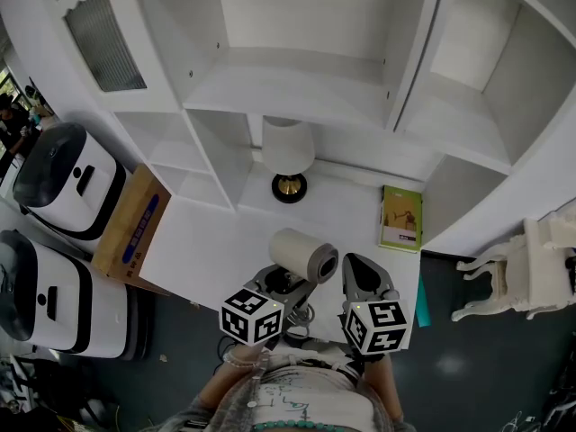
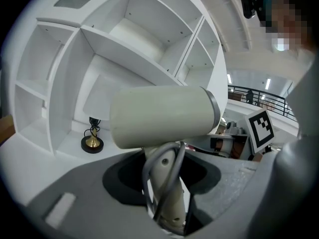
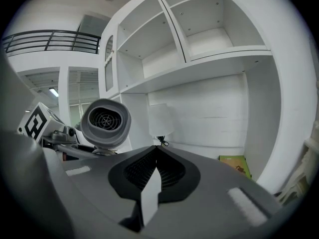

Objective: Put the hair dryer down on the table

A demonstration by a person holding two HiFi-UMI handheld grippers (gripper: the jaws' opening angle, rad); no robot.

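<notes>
A cream hair dryer [image 1: 303,254] with a grey end ring is held above the front of the white table [image 1: 207,250]. My left gripper [image 1: 286,288] is shut on its handle [image 2: 167,183], with the grey cord looped beside the handle between the jaws. The barrel [image 2: 162,116] lies crosswise above the jaws. From the right gripper view the dryer's round grille [image 3: 104,121] faces the camera at left. My right gripper [image 1: 364,288] is shut and holds nothing; its jaws meet tip to tip [image 3: 156,151].
A white-shaded table lamp [image 1: 288,156] with a black and gold base stands at the back of the table. A green book [image 1: 401,217] lies at the right. White shelves [image 1: 297,70] rise behind. A cardboard box [image 1: 130,223] and white appliances [image 1: 58,178] stand left, a white chair [image 1: 531,273] right.
</notes>
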